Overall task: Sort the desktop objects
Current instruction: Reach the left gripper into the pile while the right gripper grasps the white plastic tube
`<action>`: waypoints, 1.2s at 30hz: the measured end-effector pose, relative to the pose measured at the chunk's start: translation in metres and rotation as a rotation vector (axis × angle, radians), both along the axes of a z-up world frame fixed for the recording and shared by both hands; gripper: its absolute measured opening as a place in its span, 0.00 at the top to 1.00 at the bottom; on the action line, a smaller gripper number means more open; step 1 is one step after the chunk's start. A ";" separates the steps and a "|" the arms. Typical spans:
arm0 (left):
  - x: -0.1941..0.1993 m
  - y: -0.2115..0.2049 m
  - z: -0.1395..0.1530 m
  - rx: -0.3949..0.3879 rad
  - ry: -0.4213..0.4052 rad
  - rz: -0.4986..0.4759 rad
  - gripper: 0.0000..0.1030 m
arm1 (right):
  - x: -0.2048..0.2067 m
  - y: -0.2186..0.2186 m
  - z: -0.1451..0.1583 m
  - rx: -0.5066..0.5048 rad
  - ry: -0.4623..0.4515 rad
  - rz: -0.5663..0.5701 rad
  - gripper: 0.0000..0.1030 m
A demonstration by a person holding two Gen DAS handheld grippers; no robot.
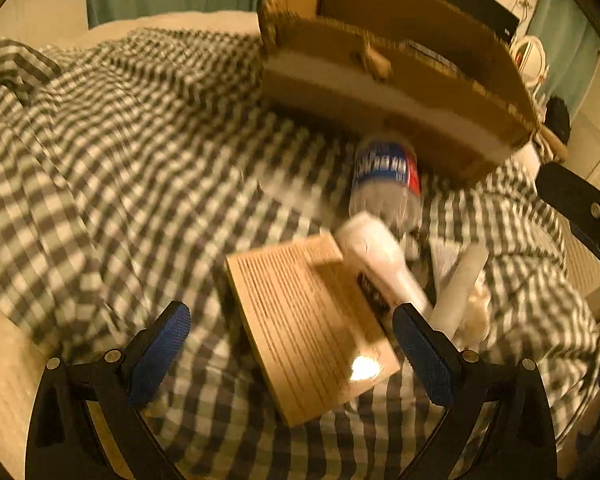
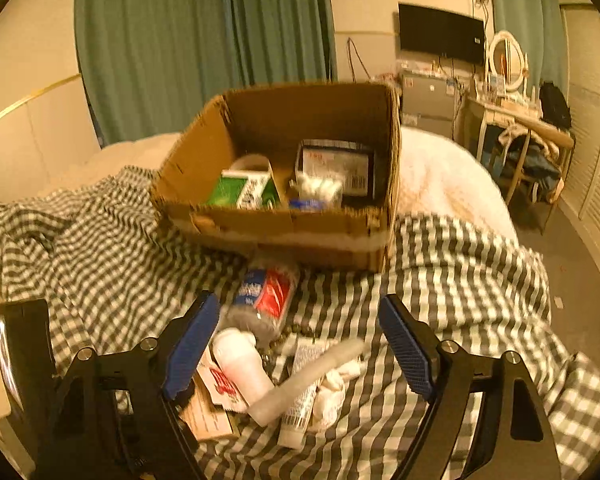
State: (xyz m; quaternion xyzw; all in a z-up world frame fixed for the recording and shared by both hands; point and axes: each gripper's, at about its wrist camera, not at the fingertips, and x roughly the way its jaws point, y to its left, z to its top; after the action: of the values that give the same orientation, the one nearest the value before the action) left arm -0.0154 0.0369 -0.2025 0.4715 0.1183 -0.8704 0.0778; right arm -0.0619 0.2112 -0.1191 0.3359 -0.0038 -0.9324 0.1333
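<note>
Lighting: dim, warm amber cast across both views. Glare: one bright spot on the flat card (image 1: 308,336). Shadows: dark band under the box (image 1: 384,92); soft shade across the card. Blur: motion smear on the checked cloth (image 1: 100,152) and bottle (image 1: 386,176); box contents soft. Distortion: fisheye bending, black vignette at corners.

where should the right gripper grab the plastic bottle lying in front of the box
Grip the plastic bottle across its labelled middle, coming down from above. It lies on its side on the checked cloth, base toward the cardboard box, so its round flanks are exposed. The right gripper has open jaws that look wide enough.
</note>
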 end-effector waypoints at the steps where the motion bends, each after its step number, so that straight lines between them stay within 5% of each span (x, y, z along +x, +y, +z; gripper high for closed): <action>1: 0.000 0.003 -0.005 0.004 -0.013 -0.011 0.00 | -0.002 0.001 -0.006 0.001 -0.019 -0.004 0.23; 7: -0.007 0.012 -0.028 0.052 -0.099 -0.053 0.00 | -0.016 0.006 -0.034 -0.006 -0.117 -0.028 0.28; 19: -0.023 0.018 -0.050 0.035 -0.125 -0.081 0.00 | -0.041 -0.002 -0.090 0.024 -0.314 -0.038 0.30; 29: -0.018 0.010 -0.043 0.108 -0.081 -0.115 0.13 | -0.044 0.001 -0.104 -0.008 -0.355 -0.022 0.66; 36: -0.013 -0.005 -0.022 0.125 -0.033 -0.110 0.20 | -0.039 0.005 -0.093 -0.021 -0.318 -0.018 0.80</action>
State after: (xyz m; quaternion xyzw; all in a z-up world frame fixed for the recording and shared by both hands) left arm -0.0285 0.0323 -0.2249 0.4954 0.1451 -0.8565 0.0021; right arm -0.1007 0.2164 -0.2124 0.4779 -0.0376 -0.8685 0.1263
